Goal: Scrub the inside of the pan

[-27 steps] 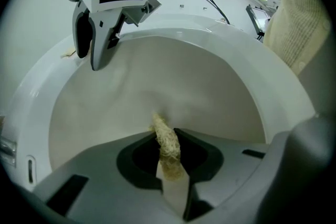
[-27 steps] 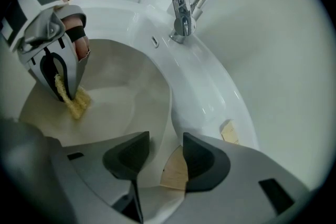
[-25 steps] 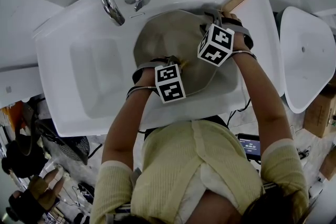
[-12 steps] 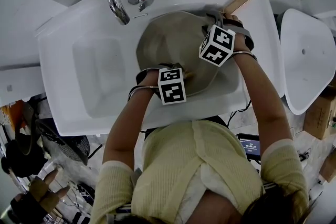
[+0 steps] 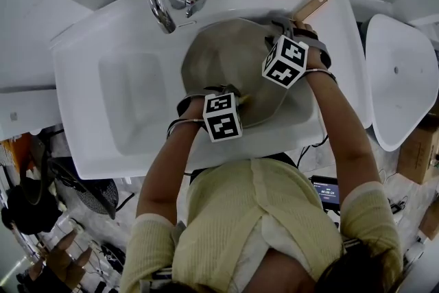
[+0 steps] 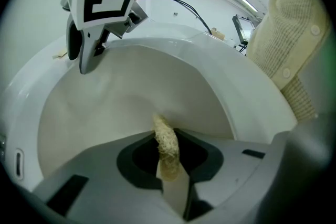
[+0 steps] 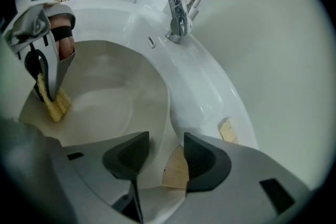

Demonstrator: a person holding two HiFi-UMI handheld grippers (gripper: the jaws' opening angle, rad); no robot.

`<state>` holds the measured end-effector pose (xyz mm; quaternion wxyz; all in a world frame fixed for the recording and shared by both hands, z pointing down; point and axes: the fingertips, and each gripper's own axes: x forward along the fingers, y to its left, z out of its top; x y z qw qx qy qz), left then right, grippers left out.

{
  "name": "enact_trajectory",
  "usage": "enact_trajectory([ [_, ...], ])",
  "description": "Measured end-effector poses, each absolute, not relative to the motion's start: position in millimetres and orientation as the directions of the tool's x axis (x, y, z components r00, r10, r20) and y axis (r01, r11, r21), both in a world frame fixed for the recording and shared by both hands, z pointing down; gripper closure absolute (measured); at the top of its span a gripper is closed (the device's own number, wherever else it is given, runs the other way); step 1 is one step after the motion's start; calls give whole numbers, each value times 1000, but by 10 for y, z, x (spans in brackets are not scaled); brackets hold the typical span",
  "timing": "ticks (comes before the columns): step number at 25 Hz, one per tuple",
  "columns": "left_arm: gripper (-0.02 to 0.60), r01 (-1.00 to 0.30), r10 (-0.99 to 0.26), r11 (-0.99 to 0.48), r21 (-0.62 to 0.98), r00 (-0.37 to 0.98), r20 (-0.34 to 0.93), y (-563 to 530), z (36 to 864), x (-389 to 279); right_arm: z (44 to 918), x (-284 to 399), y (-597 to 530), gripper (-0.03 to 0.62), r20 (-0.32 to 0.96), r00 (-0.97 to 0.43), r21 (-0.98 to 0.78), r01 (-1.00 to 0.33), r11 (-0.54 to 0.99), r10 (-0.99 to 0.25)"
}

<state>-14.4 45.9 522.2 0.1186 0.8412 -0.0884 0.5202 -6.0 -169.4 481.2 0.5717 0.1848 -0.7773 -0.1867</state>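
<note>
My head camera looks steeply down on the sink point(image 5: 82, 72) from above. My left gripper camera sits close over the pan point(image 6: 105, 113), facing my right gripper point(image 6: 86, 60); the right one looks back across it toward the tap point(image 7: 178, 8).

A smooth, matt pan point(image 5: 226, 65) with a pale wooden handle point(image 5: 310, 7), a coarse fibrous scrubber point(image 6: 167, 147) — a glossy white sink point(image 5: 130, 99) (polished metal tap point(image 5: 159, 3)).

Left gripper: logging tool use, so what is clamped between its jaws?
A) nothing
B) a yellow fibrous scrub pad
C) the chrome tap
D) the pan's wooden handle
B: the left gripper is shut on the yellow fibrous scrub pad inside the pale round pan.
</note>
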Motion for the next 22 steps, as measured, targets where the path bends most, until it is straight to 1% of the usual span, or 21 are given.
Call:
enact_trajectory([
  [5, 468, -332, -93, -941, 64, 436, 895, 400, 5155, -277, 4813, -58, -1697, 381, 815, -268, 514, -77, 854, -514],
  [9, 468, -409, -176, -912, 25, 445, 878, 301, 5059, -380, 4814, -72, -1690, 381, 808, -273, 518, -96, 850, -523],
  [17, 468, -567, -330, -824, -18, 454, 828, 139, 4858, -566, 4660, -36, -1723, 381, 714, -324, 569, -247, 784, -620],
  [22, 468, -644, -404, -765, -16, 459, 791, 119, 4732, -658, 4473, -24, -1665, 381, 683, -361, 550, -317, 772, -635],
])
